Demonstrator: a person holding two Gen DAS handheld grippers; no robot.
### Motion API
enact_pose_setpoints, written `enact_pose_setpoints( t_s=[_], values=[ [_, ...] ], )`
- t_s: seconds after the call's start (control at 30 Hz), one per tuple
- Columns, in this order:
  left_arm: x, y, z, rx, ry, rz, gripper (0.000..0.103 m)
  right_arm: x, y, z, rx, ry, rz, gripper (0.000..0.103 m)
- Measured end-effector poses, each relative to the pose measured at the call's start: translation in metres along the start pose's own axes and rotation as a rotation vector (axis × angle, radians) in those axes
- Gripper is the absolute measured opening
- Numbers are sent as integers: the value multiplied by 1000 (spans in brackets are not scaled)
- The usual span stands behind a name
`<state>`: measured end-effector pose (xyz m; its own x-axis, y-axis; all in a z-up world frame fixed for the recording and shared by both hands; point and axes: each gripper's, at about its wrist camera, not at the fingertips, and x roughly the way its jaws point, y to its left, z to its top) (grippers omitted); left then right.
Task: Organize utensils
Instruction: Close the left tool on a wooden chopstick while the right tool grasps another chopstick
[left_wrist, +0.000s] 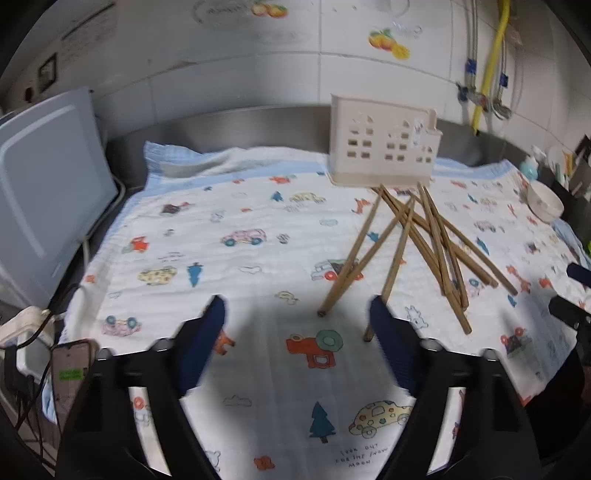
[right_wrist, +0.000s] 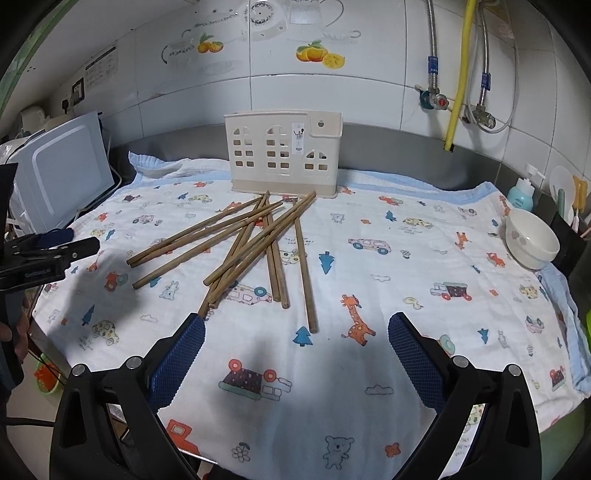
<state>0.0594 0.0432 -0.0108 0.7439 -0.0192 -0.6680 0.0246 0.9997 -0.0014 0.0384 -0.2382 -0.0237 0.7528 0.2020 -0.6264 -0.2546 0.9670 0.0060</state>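
Observation:
Several brown wooden chopsticks (right_wrist: 255, 247) lie in a crossed pile on the patterned cloth (right_wrist: 406, 266), just in front of a cream utensil holder (right_wrist: 282, 155) with window cut-outs that stands upright at the back. In the left wrist view the chopsticks (left_wrist: 417, 251) lie ahead to the right, below the holder (left_wrist: 384, 144). My left gripper (left_wrist: 297, 306) is open and empty above the cloth (left_wrist: 240, 280), near the pile's closest ends. My right gripper (right_wrist: 295, 325) is open and empty, just short of the pile. The left gripper's fingers (right_wrist: 59, 251) show at the far left of the right wrist view.
A white appliance (right_wrist: 62, 170) stands at the left edge. A white bowl (right_wrist: 532, 240), a soap bottle (right_wrist: 521, 192) and a dark utensil container stand at the right. The tiled wall with pipes (right_wrist: 458, 74) is behind. A phone (left_wrist: 70, 373) and cables lie at the near left.

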Motion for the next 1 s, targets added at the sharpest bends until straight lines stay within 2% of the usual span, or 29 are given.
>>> enact_pose_setpoints(
  t_s=[0.13,0.23,0.37,0.43,0.5,0.73,1.0],
  values=[
    [23,-9,1,66,61,-21,37,6,-2,1,4,7,4,96],
    [36,-14,3,84,85,-48,31,11,-5,2,6,15,7,95],
    [51,-19,8,106,109,-85,29,17,-6,3,7,25,10,94],
    [60,-20,11,115,125,-106,23,21,-7,4,11,31,14,92],
    [66,-21,13,126,135,-109,23,24,-7,4,13,39,19,87],
    [86,-17,20,151,159,-131,23,33,-5,7,11,49,24,86],
    [94,-9,25,157,167,-118,23,38,-2,11,9,51,27,84]
  ],
)
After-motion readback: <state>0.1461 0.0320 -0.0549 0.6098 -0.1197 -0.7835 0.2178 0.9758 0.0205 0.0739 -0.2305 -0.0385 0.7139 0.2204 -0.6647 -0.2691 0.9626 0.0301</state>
